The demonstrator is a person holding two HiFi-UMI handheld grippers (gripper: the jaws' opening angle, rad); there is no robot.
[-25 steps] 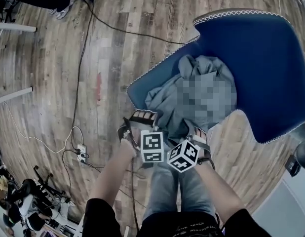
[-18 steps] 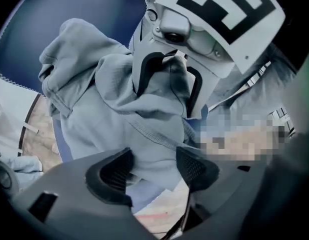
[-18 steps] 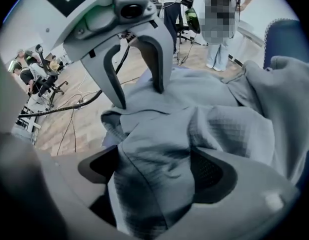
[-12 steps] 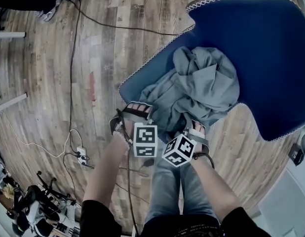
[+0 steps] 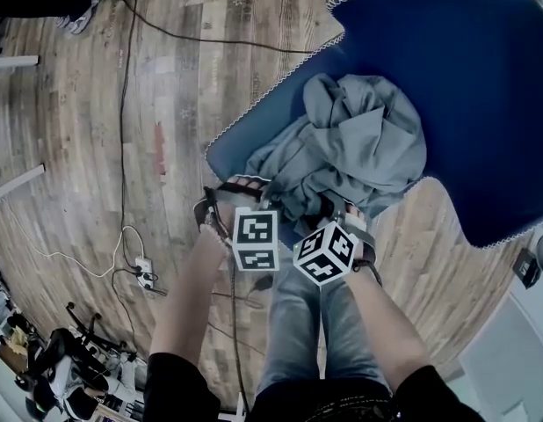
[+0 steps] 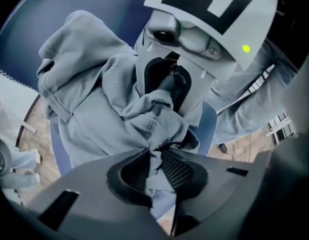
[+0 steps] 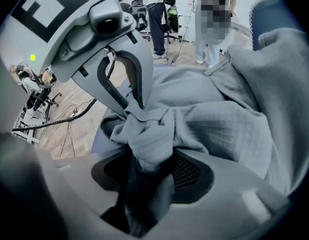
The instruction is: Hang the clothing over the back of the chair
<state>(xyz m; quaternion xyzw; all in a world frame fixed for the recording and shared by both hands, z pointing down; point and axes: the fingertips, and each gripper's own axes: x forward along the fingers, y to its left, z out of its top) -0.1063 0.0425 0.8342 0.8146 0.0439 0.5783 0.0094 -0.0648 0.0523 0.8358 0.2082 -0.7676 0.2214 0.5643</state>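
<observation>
A crumpled grey garment (image 5: pixel 359 143) lies heaped on the seat of a blue chair (image 5: pixel 491 69). Both grippers point down at its near edge, side by side. In the head view the left gripper (image 5: pixel 252 192) is at the garment's lower left corner and the right gripper (image 5: pixel 342 214) just right of it. Seen from the left gripper view, the left gripper (image 6: pixel 153 160) has its jaws closing, with a thin fold of the garment (image 6: pixel 94 109) pinched between the pads. The right gripper (image 7: pixel 153 166) is also closing, with a thick bunch of the garment (image 7: pixel 219 129) between its pads.
The chair stands on a wooden floor (image 5: pixel 192 69). Black cables (image 5: pixel 129 112) run across it to a power strip (image 5: pixel 145 275). The person's jeans-clad legs (image 5: pixel 311 332) are right below the grippers. Equipment (image 5: pixel 43 367) crowds the lower left, and another person's shoe (image 5: pixel 74 23) is at top left.
Both grippers have sunk onto the garment's near edge. Their jaws have gone from wide open to closed on folds of the cloth.
</observation>
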